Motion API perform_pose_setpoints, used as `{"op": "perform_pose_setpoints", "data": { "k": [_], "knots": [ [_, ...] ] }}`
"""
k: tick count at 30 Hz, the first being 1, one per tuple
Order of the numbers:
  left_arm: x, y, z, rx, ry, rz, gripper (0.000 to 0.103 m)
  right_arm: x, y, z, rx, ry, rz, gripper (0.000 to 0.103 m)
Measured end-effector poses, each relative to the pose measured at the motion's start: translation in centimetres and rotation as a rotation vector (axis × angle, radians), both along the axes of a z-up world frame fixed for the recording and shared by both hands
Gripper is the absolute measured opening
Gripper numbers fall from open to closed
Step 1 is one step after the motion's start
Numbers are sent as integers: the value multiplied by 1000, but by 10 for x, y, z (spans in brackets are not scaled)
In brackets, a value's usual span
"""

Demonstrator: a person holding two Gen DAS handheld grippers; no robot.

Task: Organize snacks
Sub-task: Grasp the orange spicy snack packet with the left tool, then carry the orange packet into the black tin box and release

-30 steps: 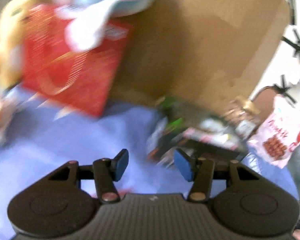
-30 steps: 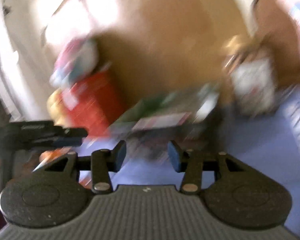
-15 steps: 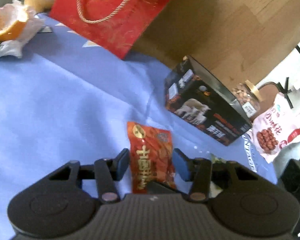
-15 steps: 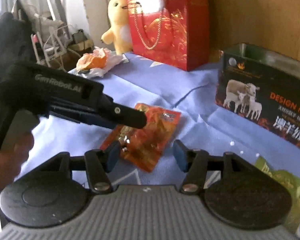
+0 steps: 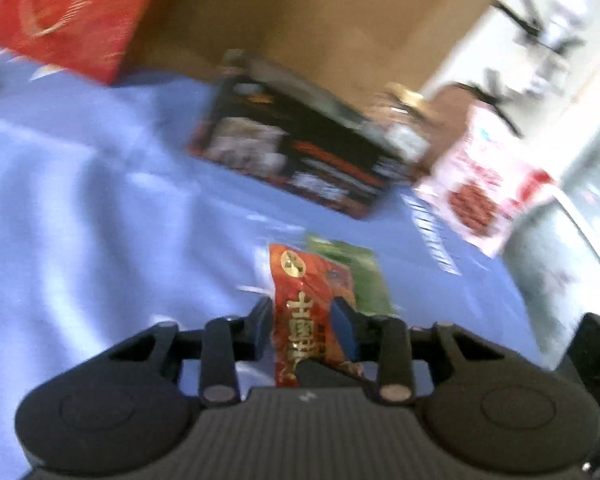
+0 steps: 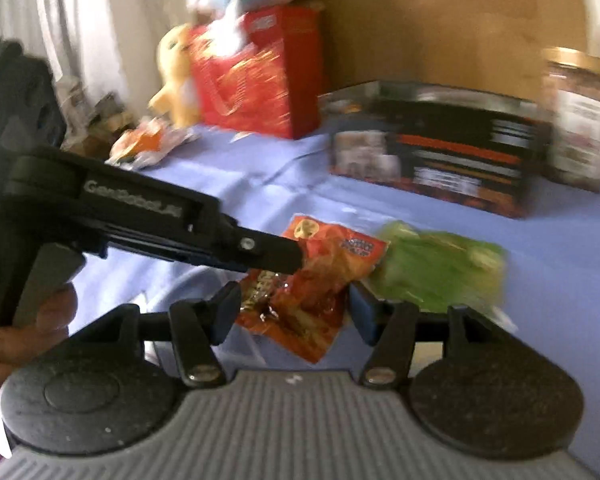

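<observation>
An orange-red snack packet (image 5: 308, 312) lies between the fingers of my left gripper (image 5: 304, 326), which has closed on it; the packet is lifted off the blue cloth. In the right wrist view the same packet (image 6: 320, 280) hangs from the left gripper's fingertips (image 6: 275, 254). A green snack packet (image 5: 356, 272) lies just behind it, also in the right wrist view (image 6: 440, 264). My right gripper (image 6: 293, 314) is open and empty, its fingers on either side below the orange packet.
A black printed tin box (image 5: 300, 152) stands beyond, with a nut jar (image 6: 580, 128) and a white-red snack bag (image 5: 480, 184) to its right. A red gift bag (image 6: 259, 80) with plush toys and a peeled orange (image 6: 147, 144) are at far left.
My left gripper closed on the orange packet and lifted it rightward toward the green packet. The right gripper moved nearer, under the packet. Both views are now motion-blurred.
</observation>
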State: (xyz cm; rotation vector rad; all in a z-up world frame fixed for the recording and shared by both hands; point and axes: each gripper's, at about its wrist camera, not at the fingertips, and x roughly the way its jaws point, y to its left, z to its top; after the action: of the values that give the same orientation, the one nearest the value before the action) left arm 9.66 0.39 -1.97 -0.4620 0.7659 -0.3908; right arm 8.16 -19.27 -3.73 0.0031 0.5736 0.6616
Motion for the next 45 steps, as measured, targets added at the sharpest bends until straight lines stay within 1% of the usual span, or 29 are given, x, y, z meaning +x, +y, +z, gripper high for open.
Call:
{"op": "perform_pose_setpoints", "data": {
  "k": [3,5,7,9,10,11,13,14,16,19,20,21,23,24,25,27,28,32,35,37,40,42,45],
  "knots": [
    [-4,-29,10,61,-72,-63,30,-8,-28,-2,85,-8,-89,59],
    [0,-45,17,105,-105,-88,30,-7,-35,0,81,-34,-130,59],
    [10,-53,18,119,-90,-102,30,0,-37,-1,65,-4,-160,61],
    [20,-55,12,149,-67,-84,30,8,-43,-6,108,74,-151,62],
    [22,-54,8,170,-54,-66,30,10,-45,-7,134,85,-144,62],
    [25,-51,5,168,-32,-54,29,10,-49,-6,151,96,-133,62],
    [25,-40,0,101,17,-54,30,11,-55,-6,180,124,-112,62],
    [26,-37,-1,82,33,-52,33,12,-58,-5,188,134,-115,62],
    [21,-30,0,57,35,-58,34,17,-65,-5,210,163,-101,62],
    [20,-30,-2,56,57,-84,34,26,-76,-6,292,237,-67,62],
    [20,-33,-4,66,59,-92,30,29,-79,-8,325,266,-62,61],
    [18,-36,-4,80,39,-90,30,33,-82,-9,353,289,-60,58],
    [17,-41,-4,102,19,-89,30,35,-86,-12,392,333,-62,48],
    [16,-41,-4,96,18,-87,30,35,-87,-13,398,348,-67,38],
    [17,-39,-5,80,25,-87,30,33,-87,-14,398,352,-73,31],
    [15,-34,-6,44,42,-84,30,33,-89,-17,415,379,-63,22],
    [13,-32,-6,34,45,-80,30,32,-89,-17,434,386,-58,21],
    [9,-28,1,3,35,-67,30,32,-87,-11,463,371,-44,17],
    [14,-24,20,0,-7,-51,30,37,-85,5,476,331,-33,17],
    [22,-21,36,-1,-45,-44,30,43,-82,19,484,290,-24,17],
    [42,-15,61,-1,-94,-26,30,64,-74,44,494,220,-26,17],
    [61,-13,79,14,-140,-13,30,81,-68,60,501,171,-36,17],
    [94,-9,96,31,-173,27,30,116,-56,73,512,129,-57,17]
  ]
}}
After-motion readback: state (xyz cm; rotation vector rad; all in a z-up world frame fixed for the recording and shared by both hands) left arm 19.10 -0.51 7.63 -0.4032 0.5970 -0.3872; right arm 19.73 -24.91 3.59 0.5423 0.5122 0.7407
